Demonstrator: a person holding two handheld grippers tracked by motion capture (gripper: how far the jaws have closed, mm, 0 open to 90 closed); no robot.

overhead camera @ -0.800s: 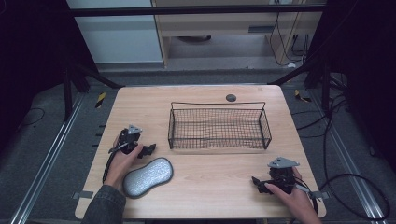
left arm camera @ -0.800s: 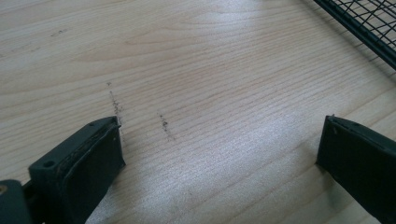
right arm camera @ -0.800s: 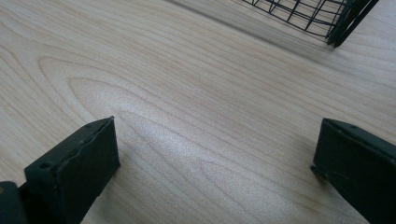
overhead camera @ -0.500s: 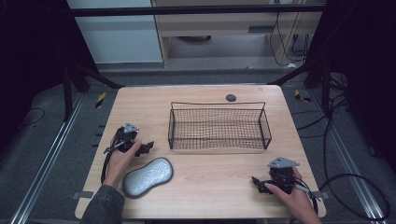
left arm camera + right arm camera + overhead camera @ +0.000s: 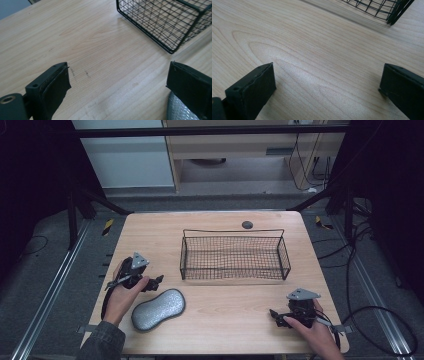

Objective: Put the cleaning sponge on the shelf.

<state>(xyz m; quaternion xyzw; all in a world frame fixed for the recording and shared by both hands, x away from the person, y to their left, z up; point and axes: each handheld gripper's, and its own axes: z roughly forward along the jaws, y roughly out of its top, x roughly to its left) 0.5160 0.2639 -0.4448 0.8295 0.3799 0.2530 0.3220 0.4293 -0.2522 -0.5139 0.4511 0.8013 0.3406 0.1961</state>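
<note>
My left gripper (image 5: 158,281) rests on the table's left side and points right, its jaws open over bare wood (image 5: 117,82). Just below it lies a grey, glittery oval pad (image 5: 158,309), whose edge (image 5: 176,110) peeks out behind my right-hand jaw in the left gripper view. It is beside the jaws, not between them. My right gripper (image 5: 274,314) sits near the front right corner and points left. It is open too, with nothing but wood between its jaws (image 5: 327,82). A black wire basket (image 5: 234,255) stands empty in the middle.
A corner of the basket lies ahead of each gripper (image 5: 172,51) (image 5: 393,15). A small dark round cap (image 5: 247,224) sits in the tabletop behind the basket. The wooden table (image 5: 230,320) ends close to both hands at the front.
The left gripper has shifted very slightly in place. The right gripper, pad and basket have kept still.
</note>
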